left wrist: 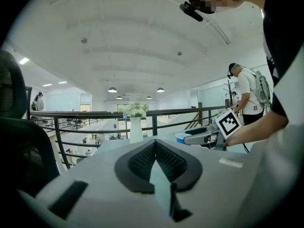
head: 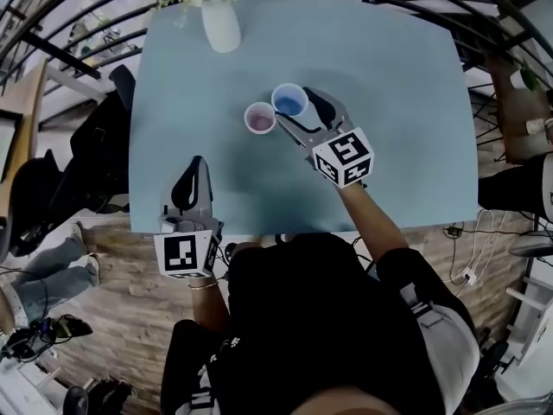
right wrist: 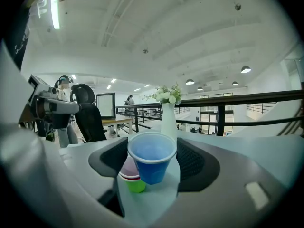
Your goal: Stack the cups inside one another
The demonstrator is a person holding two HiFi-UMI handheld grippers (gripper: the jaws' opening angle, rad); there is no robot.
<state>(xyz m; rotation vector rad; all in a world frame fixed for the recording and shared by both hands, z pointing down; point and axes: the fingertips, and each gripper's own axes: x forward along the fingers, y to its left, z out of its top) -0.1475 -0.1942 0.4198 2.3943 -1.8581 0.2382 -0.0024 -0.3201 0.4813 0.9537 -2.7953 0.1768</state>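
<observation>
A blue cup [head: 289, 100] [right wrist: 152, 163] sits between the jaws of my right gripper [head: 300, 112] [right wrist: 152, 151], which is shut on it and holds it off the table. Just beside and below it stands a pink-red cup [head: 259, 118] [right wrist: 128, 170] nested in a green cup [right wrist: 137, 186]. My left gripper [head: 190, 184] [left wrist: 155, 148] hovers near the table's front edge, shut with nothing in it. From the left gripper view, the right gripper [left wrist: 209, 134] and the blue cup [left wrist: 182, 137] show at the right.
A white vase with flowers [head: 220, 20] [left wrist: 136, 129] [right wrist: 168, 120] stands at the far edge of the light blue table [head: 389, 102]. Black railings run behind the table. A dark office chair [head: 104, 137] is at the left.
</observation>
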